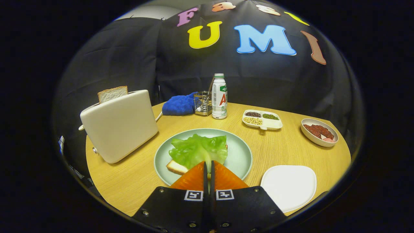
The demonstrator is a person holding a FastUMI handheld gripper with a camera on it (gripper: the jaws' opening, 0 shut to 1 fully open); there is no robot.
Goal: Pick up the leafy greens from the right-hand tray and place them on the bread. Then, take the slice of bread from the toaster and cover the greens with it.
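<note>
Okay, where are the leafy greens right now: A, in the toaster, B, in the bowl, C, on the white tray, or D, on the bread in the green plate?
D: the leafy greens lie over the bread on the green plate, just ahead of the gripper, whose fingers are closed together.

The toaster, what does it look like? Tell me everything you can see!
The toaster is a smooth, cream-white box with rounded corners, standing upright on the wooden table, off to one side beyond the gripper, whose fingers are nearly closed. A slice of bread pokes up from its top slot. A small knob sits low on its end. It stands just beside the green plate.
</note>
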